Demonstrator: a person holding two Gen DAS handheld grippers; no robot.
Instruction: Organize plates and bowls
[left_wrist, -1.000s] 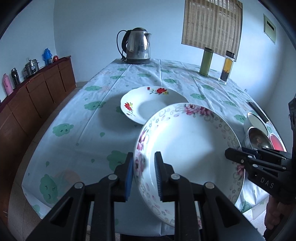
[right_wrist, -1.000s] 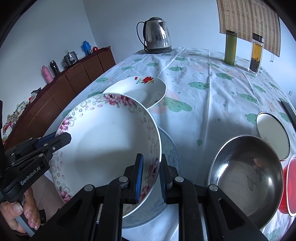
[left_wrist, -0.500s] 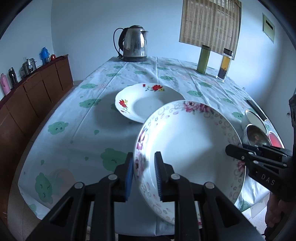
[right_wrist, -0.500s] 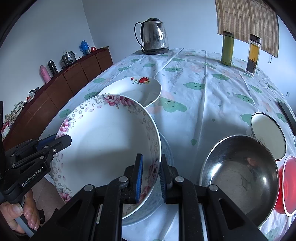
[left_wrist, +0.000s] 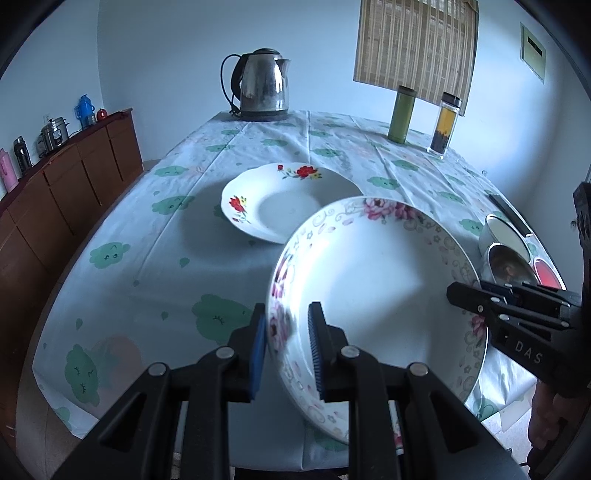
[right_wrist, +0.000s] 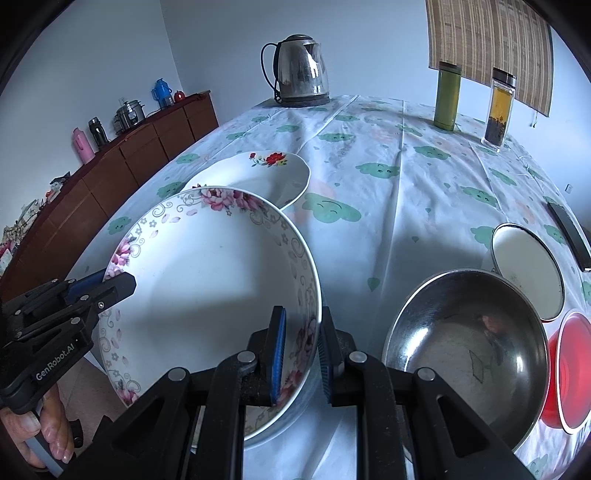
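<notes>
Glossy glazed plate (right_wrist: 207, 280), polished steel bowl (right_wrist: 469, 332), thin printed tablecloth (right_wrist: 399, 206)

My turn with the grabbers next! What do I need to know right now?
Left gripper: shut on the left rim of the pink-flowered plate.
Right gripper: shut on the right rim of that plate, so both carry it, lifted and tilted over the near table edge.
Red-flowered plate: lying alone farther back on the tablecloth.
Steel bowl, white bowl and red bowl: side by side on the right.
Done: plate picked up.
Left: probably set it onto the red-flowered plate, then sort the bowls.
</notes>
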